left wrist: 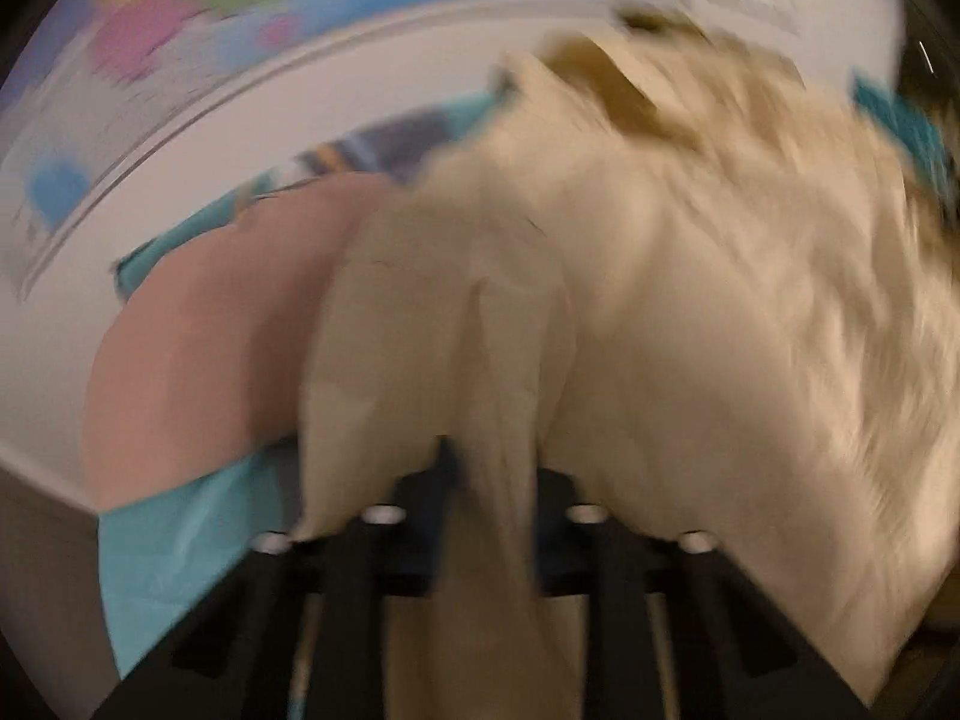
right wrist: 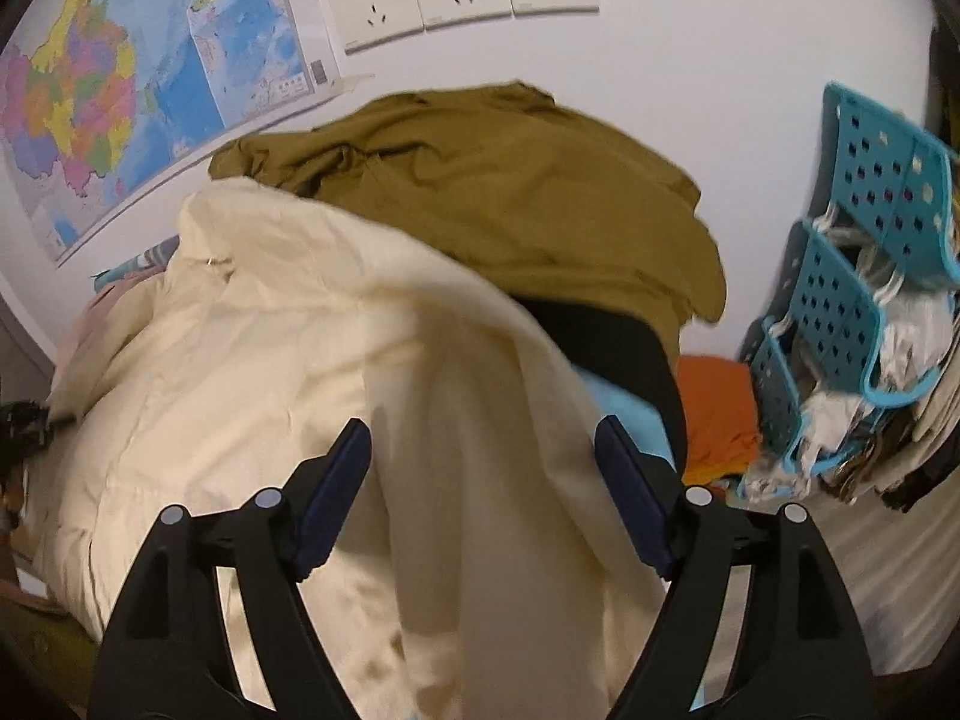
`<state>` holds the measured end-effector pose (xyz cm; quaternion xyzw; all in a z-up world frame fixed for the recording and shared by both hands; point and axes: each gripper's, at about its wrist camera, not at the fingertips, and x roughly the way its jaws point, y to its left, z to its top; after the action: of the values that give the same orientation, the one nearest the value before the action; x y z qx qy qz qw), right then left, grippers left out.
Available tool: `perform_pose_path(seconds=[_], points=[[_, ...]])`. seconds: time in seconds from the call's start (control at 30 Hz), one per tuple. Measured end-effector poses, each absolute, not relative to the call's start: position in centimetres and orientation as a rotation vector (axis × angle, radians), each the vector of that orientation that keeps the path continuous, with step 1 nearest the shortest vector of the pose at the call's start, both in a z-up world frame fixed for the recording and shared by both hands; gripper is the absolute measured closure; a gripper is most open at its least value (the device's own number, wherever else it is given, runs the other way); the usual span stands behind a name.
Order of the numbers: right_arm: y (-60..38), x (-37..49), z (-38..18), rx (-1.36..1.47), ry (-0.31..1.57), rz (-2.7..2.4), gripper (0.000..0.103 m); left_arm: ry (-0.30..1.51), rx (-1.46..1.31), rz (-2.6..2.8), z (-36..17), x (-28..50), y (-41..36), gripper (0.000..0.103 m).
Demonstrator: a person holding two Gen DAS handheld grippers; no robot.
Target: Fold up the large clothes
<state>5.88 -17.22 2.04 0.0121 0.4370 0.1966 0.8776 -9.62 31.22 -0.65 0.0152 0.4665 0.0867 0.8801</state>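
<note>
A large cream garment (right wrist: 258,348) lies in a heap. In the blurred left wrist view my left gripper (left wrist: 489,480) is shut on a fold of the cream garment (left wrist: 690,300), which drapes over both fingers. In the right wrist view my right gripper (right wrist: 480,468) is open, its dark blue pads (right wrist: 333,492) standing on either side of a hanging strip of the cream cloth without pinching it.
An olive garment (right wrist: 480,180) lies behind the cream one against the white wall, with black (right wrist: 624,348) and orange (right wrist: 717,414) cloth to the right. A teal perforated rack (right wrist: 840,300) stands far right. A pink garment (left wrist: 210,330) lies on a teal sheet (left wrist: 180,552). A map (right wrist: 120,78) hangs at left.
</note>
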Motion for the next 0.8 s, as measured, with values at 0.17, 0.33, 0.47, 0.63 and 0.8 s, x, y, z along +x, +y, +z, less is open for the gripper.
perform_pose_path(seconds=[0.17, 0.33, 0.47, 0.63, 0.8], points=[[-20.3, 3.8, 2.3, 0.019, 0.913, 0.406, 0.026, 0.852, -0.078, 0.382, 4.8, -10.8, 37.8, 0.086], [-22.3, 2.1, 0.6, 0.004, 0.972, 0.414, 0.015, 0.942, -0.054, 0.527, 2.1, -9.4, 39.6, 0.044], [-23.7, 0.9, -1.1, 0.032, 1.031, 0.444, 0.014, 0.866, -0.045, 0.483, 2.7, -9.9, 37.1, 0.042], [-25.2, 1.2, -2.7, 0.195, 1.059, 0.544, 0.04, 0.71, 0.048, 0.387, 6.5, -10.7, 33.0, 0.023], [-25.5, 0.7, 0.7, 0.223, 0.973, 0.593, 0.092, 0.669, 0.114, 0.314, 8.5, -10.4, 29.8, 0.021]])
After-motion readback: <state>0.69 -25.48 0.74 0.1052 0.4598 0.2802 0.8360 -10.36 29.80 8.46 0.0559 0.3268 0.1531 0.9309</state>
